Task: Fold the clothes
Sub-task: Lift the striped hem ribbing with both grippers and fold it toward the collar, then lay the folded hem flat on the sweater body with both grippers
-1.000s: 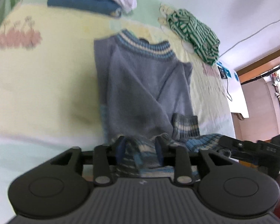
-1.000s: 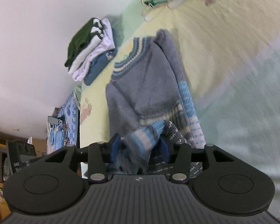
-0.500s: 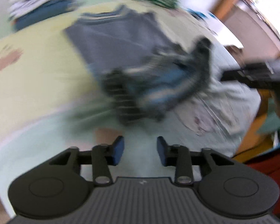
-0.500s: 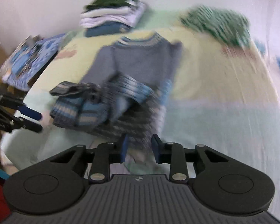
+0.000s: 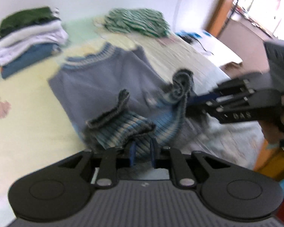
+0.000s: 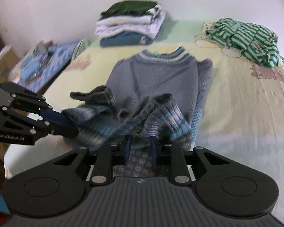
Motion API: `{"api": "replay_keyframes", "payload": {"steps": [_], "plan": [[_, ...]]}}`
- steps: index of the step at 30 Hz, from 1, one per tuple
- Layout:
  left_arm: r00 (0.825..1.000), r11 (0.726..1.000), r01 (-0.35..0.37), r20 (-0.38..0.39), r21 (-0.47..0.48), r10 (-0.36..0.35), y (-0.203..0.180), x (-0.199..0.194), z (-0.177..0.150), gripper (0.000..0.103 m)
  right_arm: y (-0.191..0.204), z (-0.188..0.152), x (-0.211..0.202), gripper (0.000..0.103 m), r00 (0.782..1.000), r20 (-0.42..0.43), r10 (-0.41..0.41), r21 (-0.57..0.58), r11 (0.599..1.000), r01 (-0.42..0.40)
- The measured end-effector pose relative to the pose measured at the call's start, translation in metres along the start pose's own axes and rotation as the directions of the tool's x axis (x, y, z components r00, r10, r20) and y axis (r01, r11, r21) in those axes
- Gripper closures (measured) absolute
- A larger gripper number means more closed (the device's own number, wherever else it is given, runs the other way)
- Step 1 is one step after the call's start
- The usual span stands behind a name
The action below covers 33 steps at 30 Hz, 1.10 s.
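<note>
Pale yellow bedsheet under grey sweater, white wall behind.

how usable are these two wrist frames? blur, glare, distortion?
Left wrist: heavy motion blur on the sweater and folded stack, blown-out window top right. Right wrist: sweater hem smeared, striped garment fairly sharp. Both: fisheye bending, dark corners, even soft light.

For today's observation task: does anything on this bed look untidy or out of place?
Yes. The green striped garment lies crumpled near the wall, unlike the neat folded stack. The grey sweater has its striped hem bunched up where the closing left gripper and right gripper pinch it.
</note>
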<state>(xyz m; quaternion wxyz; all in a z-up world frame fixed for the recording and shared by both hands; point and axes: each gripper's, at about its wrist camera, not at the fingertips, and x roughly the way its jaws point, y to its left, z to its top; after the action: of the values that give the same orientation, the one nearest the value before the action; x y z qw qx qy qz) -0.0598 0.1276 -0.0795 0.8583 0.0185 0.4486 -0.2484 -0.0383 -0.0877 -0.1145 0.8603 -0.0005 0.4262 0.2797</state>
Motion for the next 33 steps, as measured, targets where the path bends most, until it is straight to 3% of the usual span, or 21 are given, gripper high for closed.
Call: {"api": "replay_keyframes", "payload": {"steps": [6,12,15,16,17,21,25,28,30,31,32,33], "plan": [[0.998,0.989,-0.035,0.054,-0.141,0.043,0.03,0.012,0.013,0.091,-0.017,0.006,0.018,0.073,0.999,0.042,-0.021,0.123,0.992,0.016],[0.997,0.955,-0.024,0.06,-0.296,0.044,0.06,0.004,0.003,0.09,-0.035,0.007,0.024,0.075,0.995,0.079,-0.054,0.234,0.972,0.034],[0.995,0.96,-0.01,0.09,-0.28,0.036,0.058,-0.019,-0.008,0.064,-0.028,0.007,0.002,0.07,0.991,0.115,-0.065,0.189,0.981,0.042],[0.994,0.964,-0.011,0.1,-0.266,0.039,0.056,-0.025,-0.011,0.046,-0.024,0.006,-0.004,0.07,0.99,0.122,-0.066,0.169,0.985,0.045],[0.993,0.968,-0.007,0.111,-0.253,0.036,0.054,-0.03,-0.014,0.045,-0.021,0.006,-0.009,0.069,0.99,0.126,-0.061,0.147,0.988,0.042],[0.992,0.979,0.075,0.117,-0.191,-0.053,0.043,-0.038,-0.018,0.045,-0.004,0.006,0.001,0.069,0.997,0.06,0.055,0.032,0.998,-0.057],[0.99,0.982,0.13,0.064,-0.136,-0.123,0.027,-0.008,-0.006,0.058,0.008,0.011,0.027,0.071,0.994,-0.009,0.111,-0.064,0.992,-0.111],[0.995,0.986,0.094,0.055,-0.14,-0.087,0.022,0.021,0.007,0.063,-0.004,0.021,0.044,0.077,0.999,0.028,0.022,-0.01,1.0,-0.022],[0.999,0.981,0.037,0.03,-0.191,-0.032,0.028,0.043,0.015,0.063,-0.018,0.027,0.048,0.077,0.998,0.066,0.014,0.081,0.997,-0.019],[1.0,0.978,0.0,0.007,-0.211,0.002,0.032,0.052,0.017,0.067,-0.024,0.029,0.05,0.077,0.997,0.08,0.006,0.121,0.993,-0.016],[1.0,0.974,-0.016,0.0,-0.227,0.016,0.036,0.057,0.016,0.073,-0.027,0.03,0.05,0.077,0.996,0.086,-0.004,0.139,0.99,-0.008],[1.0,0.971,-0.016,0.009,-0.237,0.018,0.039,0.056,0.014,0.072,-0.028,0.029,0.044,0.077,0.995,0.1,-0.024,0.149,0.989,0.009]]}}
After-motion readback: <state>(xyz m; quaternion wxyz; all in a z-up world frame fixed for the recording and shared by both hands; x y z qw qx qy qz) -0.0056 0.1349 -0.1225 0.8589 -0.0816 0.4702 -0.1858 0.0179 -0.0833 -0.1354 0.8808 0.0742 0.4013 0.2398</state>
